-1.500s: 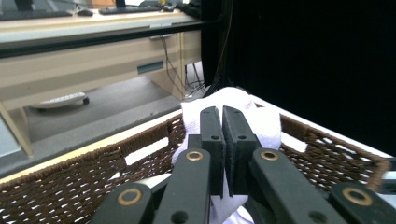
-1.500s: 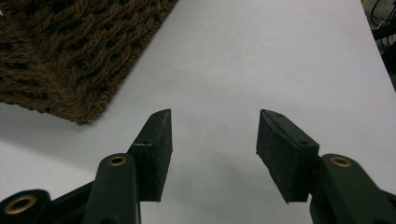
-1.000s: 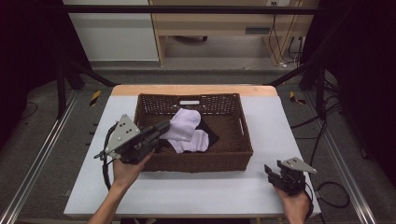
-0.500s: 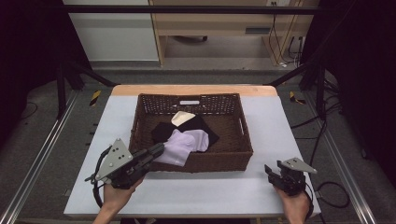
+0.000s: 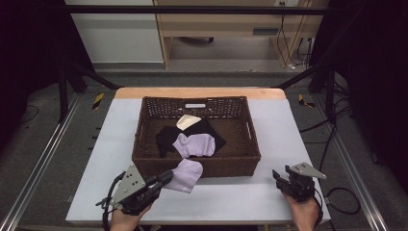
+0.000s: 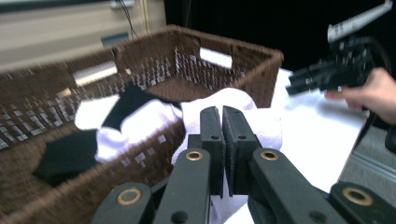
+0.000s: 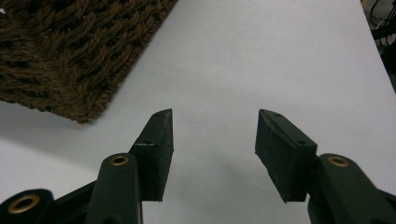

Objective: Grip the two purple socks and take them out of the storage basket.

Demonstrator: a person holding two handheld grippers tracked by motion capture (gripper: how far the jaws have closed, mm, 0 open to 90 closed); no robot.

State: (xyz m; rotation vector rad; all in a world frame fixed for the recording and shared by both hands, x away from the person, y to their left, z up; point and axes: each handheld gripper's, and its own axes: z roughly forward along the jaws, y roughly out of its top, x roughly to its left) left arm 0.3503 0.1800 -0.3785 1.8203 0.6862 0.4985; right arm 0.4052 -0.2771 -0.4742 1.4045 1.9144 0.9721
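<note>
We hold a light, limp lavender sock [image 5: 185, 174] pinched by its edge in the clenched left gripper [image 5: 163, 179], just outside the wicker basket's [image 5: 144, 126] 6 o'clock wall, while the right gripper [image 5: 281, 177] rests spread at 4 o'clock.

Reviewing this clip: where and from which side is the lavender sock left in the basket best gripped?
Hedged: pinch the lavender sock at its raised right end, coming straight down from above. The basket walls block side approaches, and it lies flat on a black garment, so a low pinch might catch both.
</note>
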